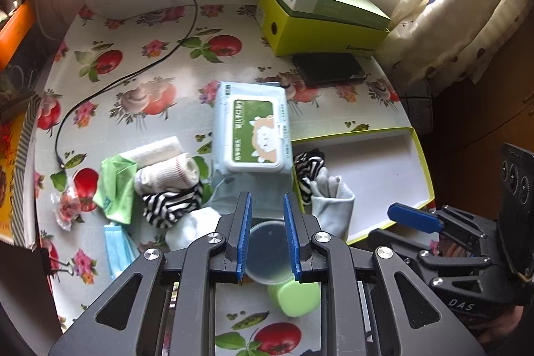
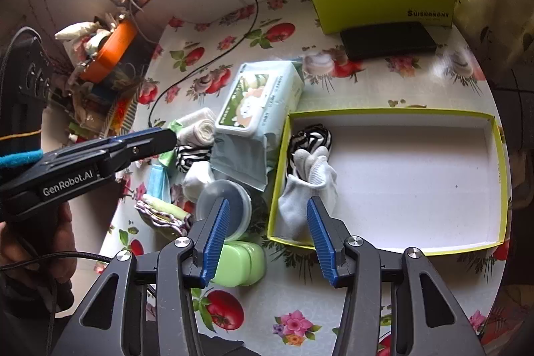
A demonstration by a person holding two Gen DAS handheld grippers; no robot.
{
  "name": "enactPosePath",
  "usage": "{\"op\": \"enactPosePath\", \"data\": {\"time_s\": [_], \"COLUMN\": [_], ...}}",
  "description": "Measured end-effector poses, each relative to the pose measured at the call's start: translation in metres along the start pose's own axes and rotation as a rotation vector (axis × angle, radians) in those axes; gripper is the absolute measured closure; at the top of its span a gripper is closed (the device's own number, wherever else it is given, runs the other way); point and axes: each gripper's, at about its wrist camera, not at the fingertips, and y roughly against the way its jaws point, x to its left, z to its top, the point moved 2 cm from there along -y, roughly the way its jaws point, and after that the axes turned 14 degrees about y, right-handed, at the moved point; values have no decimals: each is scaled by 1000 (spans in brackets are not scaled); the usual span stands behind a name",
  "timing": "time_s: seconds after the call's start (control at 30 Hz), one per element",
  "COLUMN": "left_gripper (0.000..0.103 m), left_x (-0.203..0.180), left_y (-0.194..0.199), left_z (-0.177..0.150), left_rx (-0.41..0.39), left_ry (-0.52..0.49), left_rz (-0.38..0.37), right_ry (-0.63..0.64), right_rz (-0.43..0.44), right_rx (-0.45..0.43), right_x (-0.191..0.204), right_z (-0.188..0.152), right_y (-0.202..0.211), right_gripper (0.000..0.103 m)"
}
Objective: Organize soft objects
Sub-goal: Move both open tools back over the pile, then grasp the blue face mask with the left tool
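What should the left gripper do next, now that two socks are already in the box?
Probably ease the left gripper forward and left, down onto the striped sock in the pile. Its fingers are open and empty above the clear lid, while a striped sock and a white sock already lie in the tray, so its mate seems the natural next pick.

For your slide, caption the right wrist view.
Open right gripper hovers over socks in the yellow-rimmed box.

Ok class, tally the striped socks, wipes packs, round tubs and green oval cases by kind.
Black-and-white striped fabric socks: 2
Pale blue soft wet-wipes pack: 1
Clear round plastic tub: 1
Light green oval plastic case: 1
Total: 5
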Motion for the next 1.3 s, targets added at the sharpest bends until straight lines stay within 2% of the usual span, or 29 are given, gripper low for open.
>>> {"op": "enactPosePath", "data": {"time_s": [0.4, 0.73, 1.3], "left_gripper": [82, 82, 82], "left_x": [44, 72, 113], "left_y": [21, 36, 32], "left_z": [-20, -24, -28], "left_rx": [-35, -63, -50], "left_ry": [81, 132, 202], "left_rz": [29, 42, 63], "right_ry": [85, 145, 235], "right_rz": [16, 21, 39], "right_rx": [12, 32, 83], "right_x": [45, 73, 108], "right_z": [8, 15, 29], "right_y": [2, -4, -27], "right_gripper": [53, 53, 51]}}
